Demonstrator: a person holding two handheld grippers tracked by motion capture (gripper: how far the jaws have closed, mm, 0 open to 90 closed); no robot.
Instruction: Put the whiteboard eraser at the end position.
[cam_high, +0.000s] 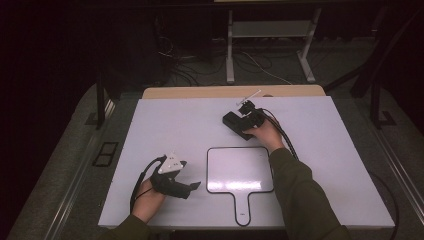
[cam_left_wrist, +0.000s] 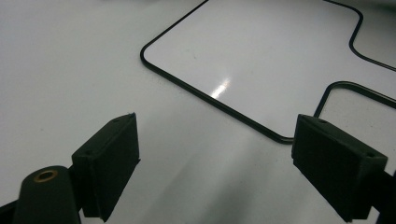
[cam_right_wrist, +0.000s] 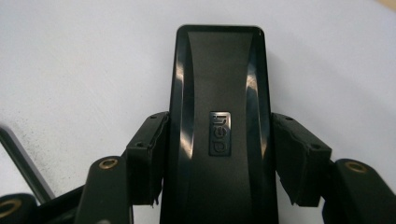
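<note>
White tabletop (cam_high: 165, 125) stretched out in front of me under dim light, with dark floor and a tangle of cables beyond its far edge. Near the middle of it, closer to me, lay the black outline of a paddle shape (cam_high: 240, 170), a rounded square with a short handle pointing back toward my side.

My right gripper (cam_right_wrist: 219, 154) sat out toward the far part of the table, just beyond the outline's far right corner, and its jaws were pinching a black power brick (cam_right_wrist: 219, 93). The pads pressed on the brick's two long sides about halfway along, so its long axis ran straight out ahead of the jaws, away from my hand. In the high view the black power brick (cam_high: 236, 122) lay slanted, its free end pointing up and left across the table, and it looked to be resting on or just above the surface; I could not tell which.

My left gripper (cam_left_wrist: 215, 158) hovered low by the outline's near left corner, jaws spread wide with nothing between them but bare table.

So the brick lay well apart from my left hand and already in my right. Any carry toward the outline would, I judged, mean drawing the right hand back toward me, with the brick's long axis leading.
</note>
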